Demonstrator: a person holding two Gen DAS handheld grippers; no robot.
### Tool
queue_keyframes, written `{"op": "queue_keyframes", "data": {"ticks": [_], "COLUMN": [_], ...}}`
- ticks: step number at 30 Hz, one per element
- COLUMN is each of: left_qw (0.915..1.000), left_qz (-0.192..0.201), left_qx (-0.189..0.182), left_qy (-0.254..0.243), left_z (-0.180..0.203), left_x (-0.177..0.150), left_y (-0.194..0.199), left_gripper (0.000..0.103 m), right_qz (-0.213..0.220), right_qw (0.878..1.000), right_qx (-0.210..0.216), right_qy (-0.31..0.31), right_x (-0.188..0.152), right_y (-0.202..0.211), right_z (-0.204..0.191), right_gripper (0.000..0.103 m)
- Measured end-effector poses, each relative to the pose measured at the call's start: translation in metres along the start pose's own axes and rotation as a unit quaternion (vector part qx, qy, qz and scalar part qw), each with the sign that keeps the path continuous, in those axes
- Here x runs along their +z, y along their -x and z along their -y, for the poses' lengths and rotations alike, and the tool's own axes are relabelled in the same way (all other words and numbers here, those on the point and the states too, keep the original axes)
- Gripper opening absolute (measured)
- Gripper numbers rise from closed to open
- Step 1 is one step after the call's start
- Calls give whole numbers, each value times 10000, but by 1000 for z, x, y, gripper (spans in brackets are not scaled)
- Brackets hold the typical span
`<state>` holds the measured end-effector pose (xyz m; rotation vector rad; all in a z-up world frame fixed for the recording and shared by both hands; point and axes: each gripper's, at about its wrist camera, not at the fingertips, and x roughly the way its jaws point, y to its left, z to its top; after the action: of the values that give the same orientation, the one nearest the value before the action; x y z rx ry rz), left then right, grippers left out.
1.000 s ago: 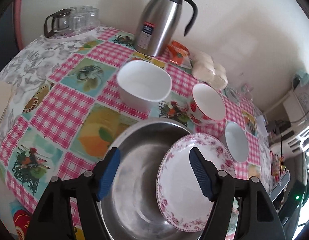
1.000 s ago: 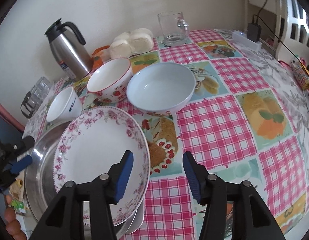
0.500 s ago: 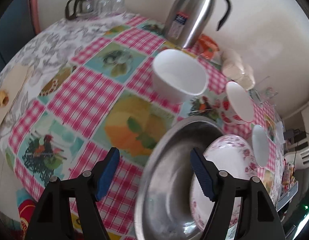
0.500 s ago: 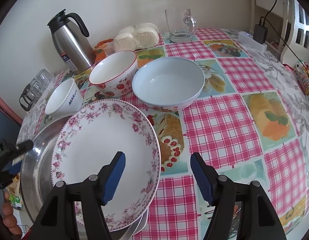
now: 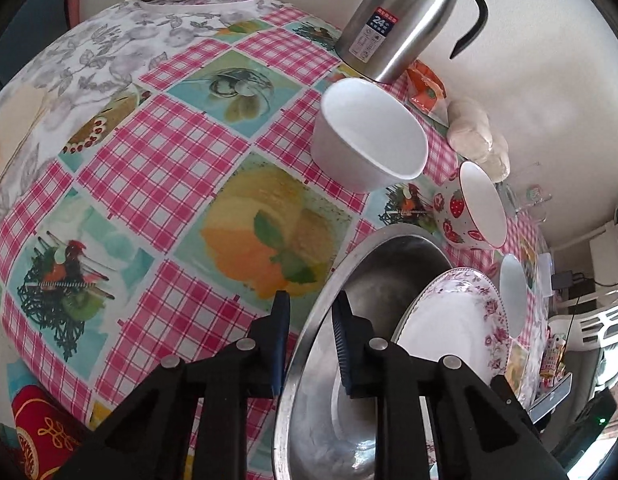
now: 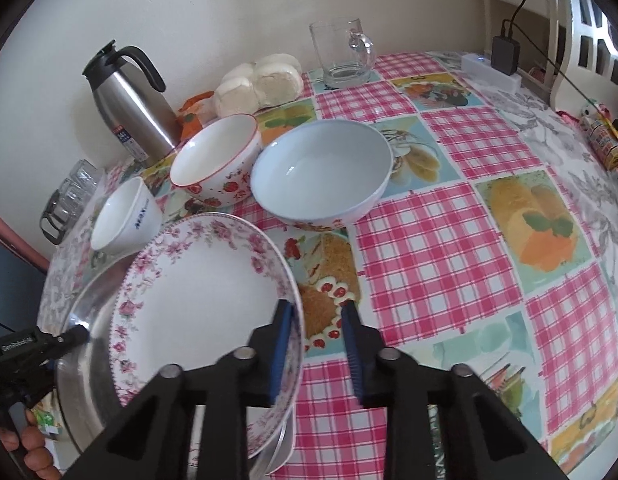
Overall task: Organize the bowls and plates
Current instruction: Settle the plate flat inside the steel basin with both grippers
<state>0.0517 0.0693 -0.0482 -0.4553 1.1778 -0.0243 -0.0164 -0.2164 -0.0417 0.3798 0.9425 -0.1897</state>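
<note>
Both pairs of jaws have narrowed since a second ago, and each has swung onto a rim: your left gripper (image 5: pixel 309 312) now straddles the edge of the steel basin (image 5: pixel 373 292), and your right gripper (image 6: pixel 315 322) has come in on the near edge of the floral plate (image 6: pixel 197 292).

Start with the bench (image 6: pixel 437 240), which carries everything. The basin is the biggest piece and sits under and beyond your left jaws, one pad outside its wall, one inside. There is still a gap to either side of the rim, so the left jaws are not yet gripping (close them fully before you trust the hold).

The floral plate leans in the basin, just ahead of your right jaws. Only the left pad touches its rim; the right pad stands clear over the cloth, so those jaws are narrowed but not clamped. Bring the rim between the two pads before you squeeze. Then pin the basin down with the left while the right lifts, or the plate will likely drag the basin along.

Beyond the right jaws wait the pale blue bowl (image 6: pixel 321 176), then the strawberry bowl (image 6: pixel 217 160), then the small white bowl (image 6: pixel 125 216) off to their left. My guess is they will nest in that order.
</note>
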Motion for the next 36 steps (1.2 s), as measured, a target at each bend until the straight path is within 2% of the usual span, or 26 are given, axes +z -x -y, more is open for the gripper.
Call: {"op": "queue_keyframes", "data": {"ticks": [1, 3, 8, 12, 14, 17, 22, 26, 30, 36], "left_qw": [10000, 9999, 9995, 9993, 9992, 9990, 9978, 9970, 9970, 9982], "left_qz": [-10, -36, -149, -243, -352, -423, -531, -602, -546, -303], "left_qx": [15, 58, 94, 49, -15, -170, -326, -378, -412, -419], "left_qy": [-32, -103, -261, -274, -199, 4, 208, 299, 365, 291], "left_z": [1, 3, 8, 8, 6, 0, -5, -6, -7, -5], "left_x": [0, 0, -1, -1, -1, 0, -1, -1, 0, 4], "left_y": [-1, -4, -12, -16, -21, -23, -26, -27, -22, -10], "left_gripper": [22, 22, 22, 22, 22, 22, 22, 22, 23, 23], "right_qz": [20, 58, -72, -102, -203, -278, -625, -683, -720, -421], "right_qw": [10000, 9996, 9997, 9986, 9974, 9949, 9946, 9933, 9928, 9960], "right_qx": [-13, -135, -20, 16, 92, -111, -40, -124, -67, -53], "right_qy": [89, 232, 254, 525, 683, 966, 827, 922, 950, 789], "right_x": [0, 0, -2, -5, -8, -11, -17, -20, -21, -15], "right_y": [1, 2, -1, -1, -4, -6, -14, -14, -12, 0], "right_z": [-4, -9, -10, -22, -30, -42, -32, -34, -34, -26], "right_gripper": [7, 8, 8, 8, 8, 8, 9, 9, 12, 12]}}
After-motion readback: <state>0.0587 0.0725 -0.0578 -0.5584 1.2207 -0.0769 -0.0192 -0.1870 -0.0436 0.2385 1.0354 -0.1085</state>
